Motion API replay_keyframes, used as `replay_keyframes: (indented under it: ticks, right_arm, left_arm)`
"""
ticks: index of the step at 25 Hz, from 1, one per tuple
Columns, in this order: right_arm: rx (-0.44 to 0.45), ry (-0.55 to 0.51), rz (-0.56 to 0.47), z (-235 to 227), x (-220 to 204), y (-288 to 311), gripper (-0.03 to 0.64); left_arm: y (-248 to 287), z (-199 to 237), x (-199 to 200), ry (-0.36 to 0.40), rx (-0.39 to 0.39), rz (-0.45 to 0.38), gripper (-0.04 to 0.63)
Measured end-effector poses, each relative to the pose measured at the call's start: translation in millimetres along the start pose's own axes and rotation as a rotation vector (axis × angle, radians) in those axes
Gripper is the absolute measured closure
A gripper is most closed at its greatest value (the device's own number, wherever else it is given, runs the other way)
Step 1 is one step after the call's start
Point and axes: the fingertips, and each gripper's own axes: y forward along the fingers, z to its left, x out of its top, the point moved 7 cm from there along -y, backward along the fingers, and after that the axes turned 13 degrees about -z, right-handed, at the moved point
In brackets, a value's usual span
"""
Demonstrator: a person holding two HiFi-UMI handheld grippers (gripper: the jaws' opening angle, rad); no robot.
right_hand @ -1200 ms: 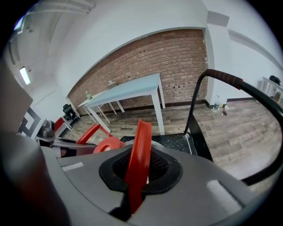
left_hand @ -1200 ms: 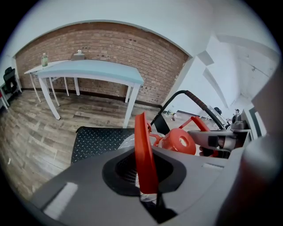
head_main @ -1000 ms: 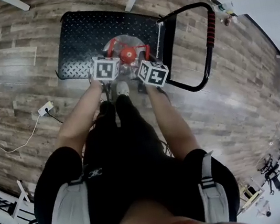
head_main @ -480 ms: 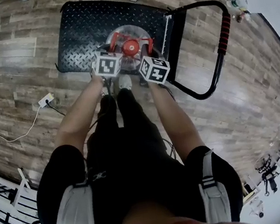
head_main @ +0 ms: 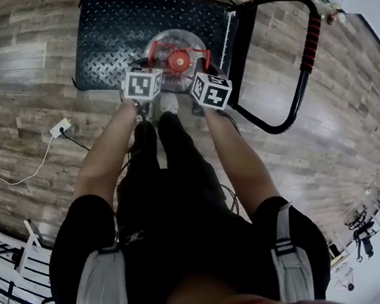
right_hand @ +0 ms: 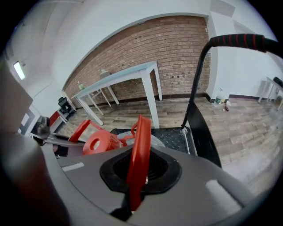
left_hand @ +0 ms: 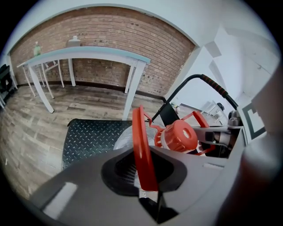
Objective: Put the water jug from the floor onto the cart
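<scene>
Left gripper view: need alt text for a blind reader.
The left gripper, its fingers having just opened slightly, grips the water jug's red handle, red cap just beyond. Behind lie the black cart deck, a white table and brick wall.

— Where is the water jug?
— Over the near edge of the cart's deck, towards the push handle at the right; whether it rests on the deck cannot be told.
— And around the cart?
— The person's legs stand just before it. A power strip lies on the floor to its left. A desk stands behind it, and a brick wall behind the desk.
</scene>
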Motion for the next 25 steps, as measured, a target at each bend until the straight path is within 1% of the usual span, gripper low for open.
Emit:
replay_keyframes:
  ticks: [3,6,7,8,9,10,11,12,14,16,18,19,21,23,24,25]
  right_arm:
    - [-0.003,-0.013,0.043,-6,-7,-1,0.602]
    - [-0.014,-0.017,0.053,-8,-11,-3,0.601]
    - [-0.022,-0.017,0.049,-8,-12,-3,0.601]
    - [-0.028,-0.016,0.042,-7,-12,-3,0.601]
    - [-0.029,-0.013,0.033,-7,-12,-4,0.573]
    - [-0.025,-0.012,0.025,-6,-13,-5,0.503]
    - [-0.022,-0.014,0.020,-6,-13,-7,0.450]
    - [-0.021,-0.021,0.017,-5,-13,-9,0.425]
    - [-0.021,-0.039,0.009,-2,-12,-17,0.416]
    - [-0.010,-0.064,-0.009,3,-10,-27,0.416]
    - [0.002,-0.093,-0.033,8,-4,-39,0.417]
    - [0.001,-0.106,-0.045,10,1,-46,0.422]
    - [-0.016,-0.124,-0.065,12,10,-59,0.464]
    - [-0.035,-0.122,-0.085,14,21,-71,0.530]
    - [-0.039,-0.115,-0.098,15,27,-75,0.559]
    - [-0.039,-0.106,-0.111,16,33,-80,0.594]
  left_arm:
    - [5,-4,-9,-0.023,-0.020,0.048,0.558]
    - [6,-6,-11,-0.029,-0.021,0.061,0.554]
    - [6,-5,-10,-0.034,-0.022,0.058,0.542]
    - [6,-5,-9,-0.044,-0.028,0.053,0.516]
    - [5,-5,-9,-0.056,-0.039,0.050,0.463]
    - [5,-6,-9,-0.068,-0.049,0.049,0.400]
    - [4,-6,-10,-0.077,-0.054,0.051,0.362]
    - [2,-6,-10,-0.079,-0.052,0.053,0.350]
    - [-5,-5,-9,-0.072,-0.040,0.049,0.348]
    - [-16,-4,-5,-0.052,-0.019,0.019,0.354]
    - [-32,-4,1,-0.035,0.013,-0.026,0.386]
    - [-41,-5,4,-0.032,0.030,-0.047,0.414]
    - [-59,-7,10,-0.035,0.064,-0.080,0.482]
    - [-75,-8,17,-0.030,0.103,-0.101,0.561]
    - [-82,-9,23,-0.021,0.117,-0.112,0.586]
    - [-87,-12,30,-0.009,0.124,-0.123,0.594]
